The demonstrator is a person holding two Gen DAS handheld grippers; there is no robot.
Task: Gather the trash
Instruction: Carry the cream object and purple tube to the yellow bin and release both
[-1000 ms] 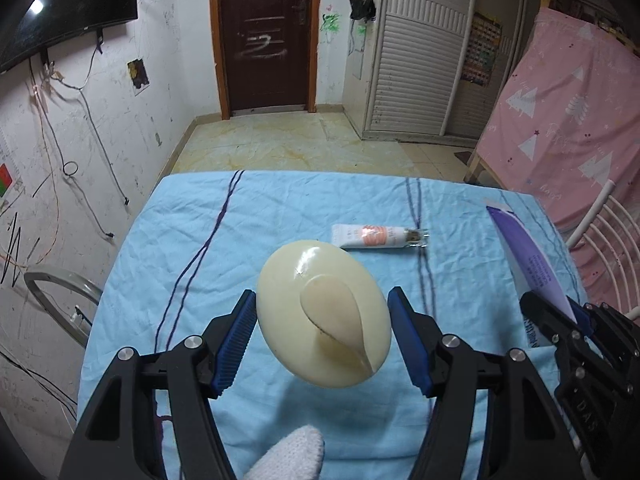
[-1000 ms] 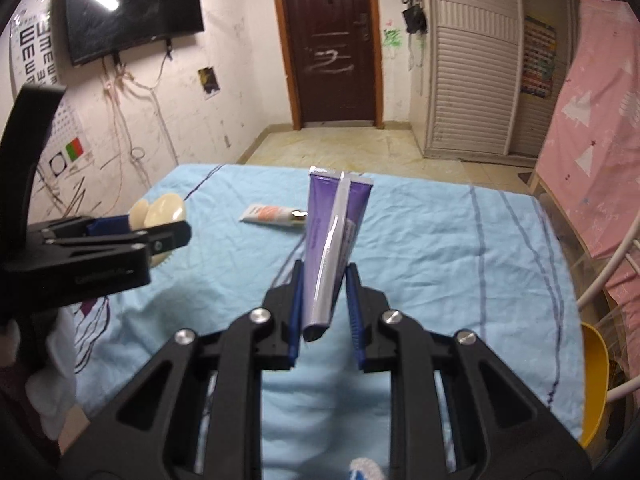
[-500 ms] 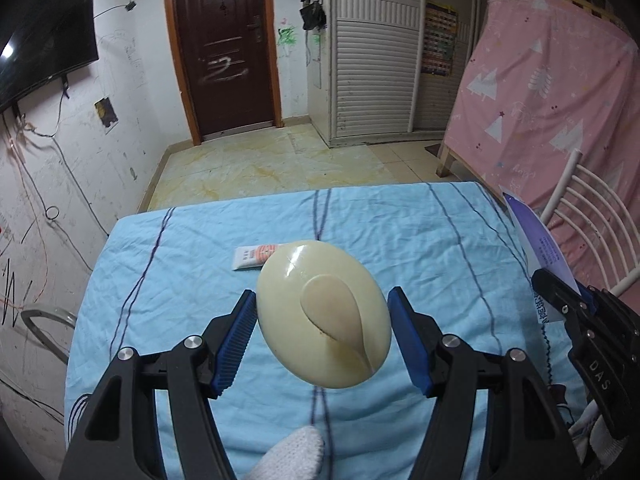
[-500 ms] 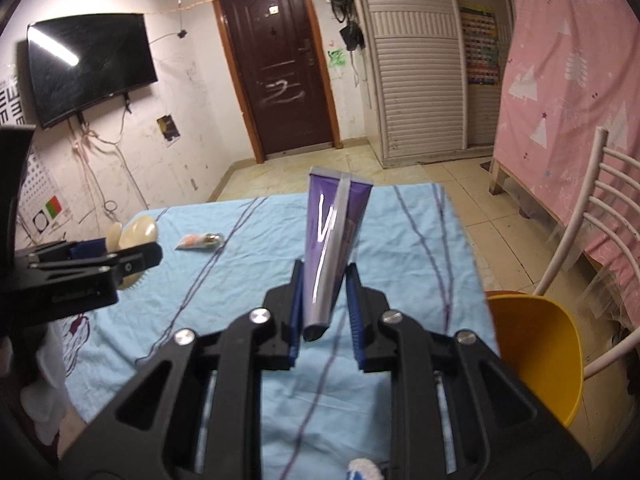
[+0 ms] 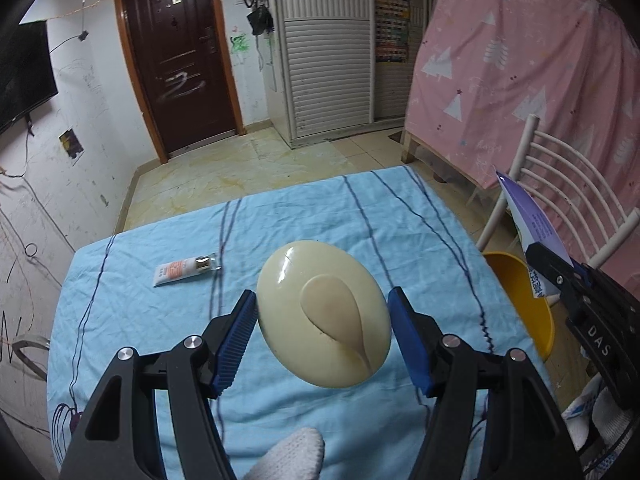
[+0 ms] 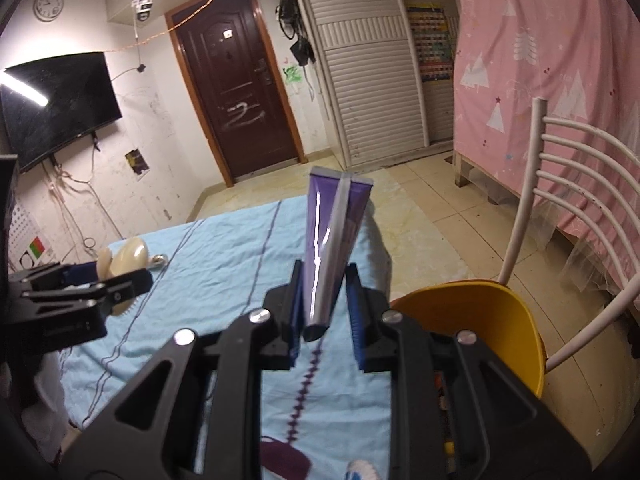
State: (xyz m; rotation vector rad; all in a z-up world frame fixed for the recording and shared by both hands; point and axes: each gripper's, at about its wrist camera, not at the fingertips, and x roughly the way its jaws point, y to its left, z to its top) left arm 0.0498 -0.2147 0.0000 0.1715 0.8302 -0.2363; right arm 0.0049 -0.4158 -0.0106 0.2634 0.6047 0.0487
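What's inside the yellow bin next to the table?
The yellow bin shows only its bare inner wall from the right wrist view. Its bottom is hidden behind the right gripper, which holds a purple tube, so any trash inside cannot be seen.

My left gripper (image 5: 323,334) grips a glossy, smooth cream plastic shell (image 5: 323,314); my right gripper (image 6: 325,306) pinches a shiny purple tube (image 6: 331,242) beside the matt, wrinkled blue cloth (image 5: 168,332).

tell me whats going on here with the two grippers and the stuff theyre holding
A person is collecting trash. The left gripper is shut on a cream oval plastic lid. The right gripper pinches a purple squeeze tube beside a yellow plastic bin. A small white-and-orange tube lies on the blue tablecloth.
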